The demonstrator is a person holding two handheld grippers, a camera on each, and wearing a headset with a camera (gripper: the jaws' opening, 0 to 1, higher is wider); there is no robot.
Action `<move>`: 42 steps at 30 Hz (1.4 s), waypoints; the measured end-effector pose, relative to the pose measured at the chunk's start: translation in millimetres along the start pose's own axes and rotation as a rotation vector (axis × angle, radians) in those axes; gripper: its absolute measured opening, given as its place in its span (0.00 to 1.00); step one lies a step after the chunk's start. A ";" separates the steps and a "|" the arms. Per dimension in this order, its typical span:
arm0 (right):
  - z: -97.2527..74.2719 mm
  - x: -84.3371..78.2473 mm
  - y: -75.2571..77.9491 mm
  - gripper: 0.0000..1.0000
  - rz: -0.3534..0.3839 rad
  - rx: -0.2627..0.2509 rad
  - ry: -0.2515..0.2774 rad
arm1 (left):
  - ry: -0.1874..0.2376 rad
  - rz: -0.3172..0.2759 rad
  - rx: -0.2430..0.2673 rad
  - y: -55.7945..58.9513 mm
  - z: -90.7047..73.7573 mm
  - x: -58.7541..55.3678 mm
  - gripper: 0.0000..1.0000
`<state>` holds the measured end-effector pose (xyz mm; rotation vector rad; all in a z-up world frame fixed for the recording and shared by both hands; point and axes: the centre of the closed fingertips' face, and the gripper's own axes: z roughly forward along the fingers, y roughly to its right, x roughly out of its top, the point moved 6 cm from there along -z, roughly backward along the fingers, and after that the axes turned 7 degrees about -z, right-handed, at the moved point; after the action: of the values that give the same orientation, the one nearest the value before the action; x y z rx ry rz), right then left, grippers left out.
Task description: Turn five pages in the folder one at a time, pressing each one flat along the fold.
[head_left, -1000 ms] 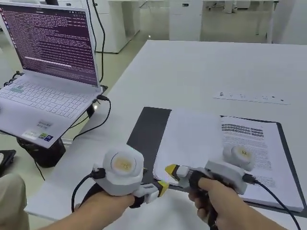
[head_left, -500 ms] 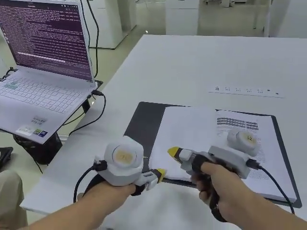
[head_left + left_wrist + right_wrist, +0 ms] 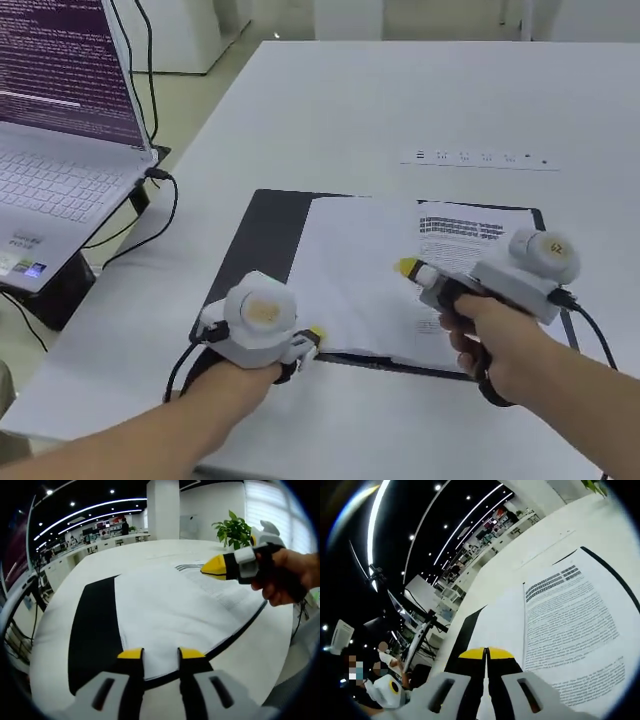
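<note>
The black folder (image 3: pixel 262 248) lies open and flat on the white worktop (image 3: pixel 380 100). Its left side is bare and black. A blank white page (image 3: pixel 350 275) lies in the middle. The printed page (image 3: pixel 462 238) on the right has dark lines of words.

black folder (image 3: pixel 262 248); on it a plain white page (image 3: pixel 350 272) and a white printed page (image 3: pixel 475 245) with black text. left gripper (image 3: pixel 315 336) and right gripper (image 3: pixel 406 267): grey, yellow tips.
</note>
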<state>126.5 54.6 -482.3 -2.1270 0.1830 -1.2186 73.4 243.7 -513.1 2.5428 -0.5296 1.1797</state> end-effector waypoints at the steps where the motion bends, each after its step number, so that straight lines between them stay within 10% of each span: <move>1: 0.8 1.5 2.1 0.00 -0.020 0.001 0.010 | -0.003 -0.001 0.002 -0.1 0.1 -1.8 0.24; 23: 26.5 -6.5 20.2 0.00 -0.315 -0.043 -0.053 | 0.090 -0.050 0.013 -4.1 -1.3 -12.1 0.22; 42: 59.5 25.5 37.5 0.00 -0.313 -0.086 -0.012 | 0.117 -0.061 0.018 -4.0 -2.0 -13.3 0.21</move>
<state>196.2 43.6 -507.2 -2.2983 -0.1101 -1.3955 65.9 250.8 -522.6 2.4675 -0.4126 1.3066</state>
